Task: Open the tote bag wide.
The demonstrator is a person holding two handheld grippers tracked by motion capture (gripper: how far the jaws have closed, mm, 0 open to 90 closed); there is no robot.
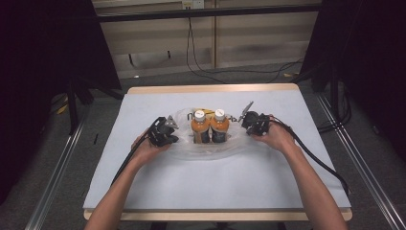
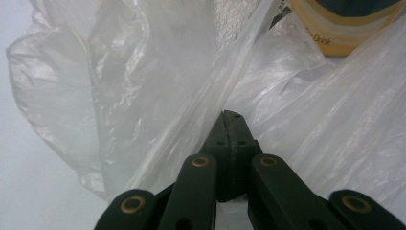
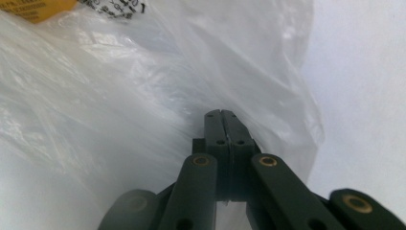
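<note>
Both forearms reach in from the near edge of the table [image 1: 143, 191], spread apart and angled inward toward a clear plastic bag [image 1: 210, 146] lying at the middle of the pale tabletop. The left hand [image 1: 149, 149] holds the left gripper [image 1: 165, 132] at the bag's left edge, its cable trailing back toward the near left. The right hand [image 1: 274, 136] holds the right gripper [image 1: 253, 122] at the bag's right edge, its cable looping off to the near right. In the left gripper view the two black jaws are pressed together with no gap, their tips against a fold of the plastic bag [image 2: 158, 96]; it looks as if a strip of film is pinched between them, though the thin plastic makes that hard to confirm. In the right gripper view the jaws are likewise closed tight, tips buried in the crumpled plastic bag [image 3: 119, 96], and whether film is caught between them I cannot tell. Two orange bottles [image 1: 210, 125] with white caps stand upright side by side, touching, on or in the bag between the two grippers. Beyond the far edge of the table, cables [image 1: 201, 62] run across the floor, and dark curtains hang on both sides.
</note>
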